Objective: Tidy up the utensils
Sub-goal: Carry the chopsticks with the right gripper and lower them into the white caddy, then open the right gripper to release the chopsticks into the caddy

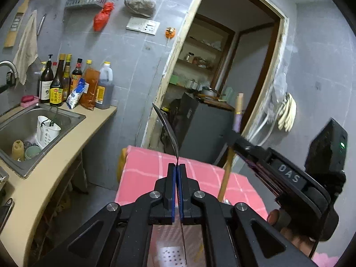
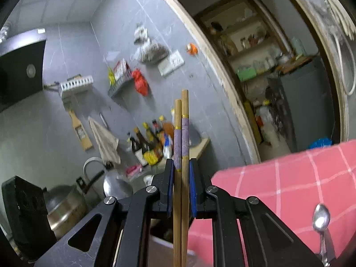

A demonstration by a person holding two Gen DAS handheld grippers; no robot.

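The left tongs (image 1: 177, 166) are clamped fully together on one metal spoon (image 1: 169, 131); its thin handle runs back between the blue pads and its bowl stands edge-on above the fingertips, in the air over a pink checked cloth (image 1: 144, 166). The right tongs (image 2: 181, 164) are closed to a narrow gap on two wooden chopsticks (image 2: 182, 133); the pair stands upright and side by side, each stick with one purple band edged in yellow, their tips well above the fingertips. In the left wrist view the right tongs (image 1: 237, 133) show at the right with the same chopsticks (image 1: 239, 109) pointing up, and part of a person's hand (image 1: 274, 219) is on the handle below. In the right wrist view a second spoon (image 2: 321, 219) lies bowl-up at the lower right, at the edge of the pink checked cloth (image 2: 289, 189); whether it rests on the cloth or on something else I cannot tell.

To the left a beige desk (image 1: 66, 146) carries one steel sink (image 1: 75, 115); in it stands one white perforated utensil holder (image 1: 47, 131), beside one yellow sponge (image 1: 17, 150) and one pale green cup (image 1: 33, 152). Along the back of the desk stand about seven sauce bottles (image 1: 56, 86), one blue-and-white packet (image 1: 76, 95) and one pink soap dish (image 1: 29, 100). One cloth (image 1: 27, 46) and one red bag (image 1: 102, 16) hang on the grey tiled wall.
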